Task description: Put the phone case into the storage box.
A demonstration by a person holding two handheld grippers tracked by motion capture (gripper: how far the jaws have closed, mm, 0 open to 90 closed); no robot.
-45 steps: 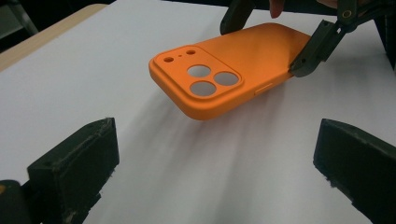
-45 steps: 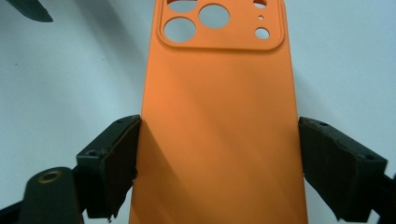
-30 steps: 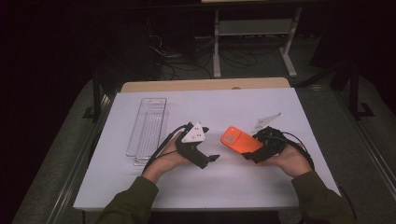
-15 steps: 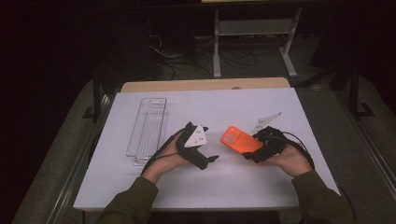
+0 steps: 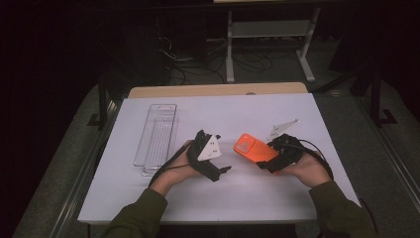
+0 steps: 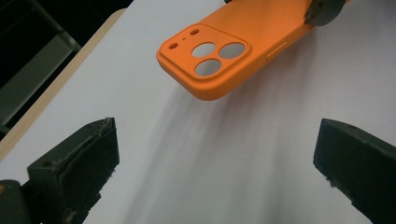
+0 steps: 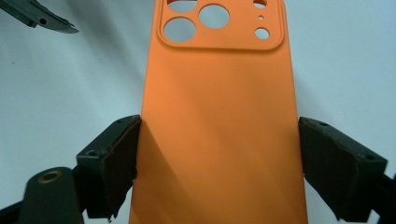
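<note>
The right gripper [image 5: 265,159] is holding an orange phone case [image 5: 253,148] by its long edges, the jaws pressing on both sides of it, as the right gripper view shows with the case [image 7: 219,121] running up between the two black pads and its camera cutouts at the far end. In the high view the case is sitting a little right of the middle of the desk [image 5: 237,198], its free end pointing left and far, lifted clear of the white surface judging by the shadow under it in the left gripper view [image 6: 224,56]. The left gripper [image 5: 223,171] is waiting just to the left of the case, its jaws standing wide with nothing between them but bare desk. Over the last second almost nothing has changed: both hands are keeping their places, the case is lying at the same angle, and the grip on it is staying the same; only the left gripper's grey plate seems to have turned slightly. That stillness suggests a pause, probably before the open left gripper comes in to take the free end or steady it. A clear plastic tray [image 5: 156,134] is lying empty at the far left, well apart from both hands, and may be where the case is meant to go.
</note>
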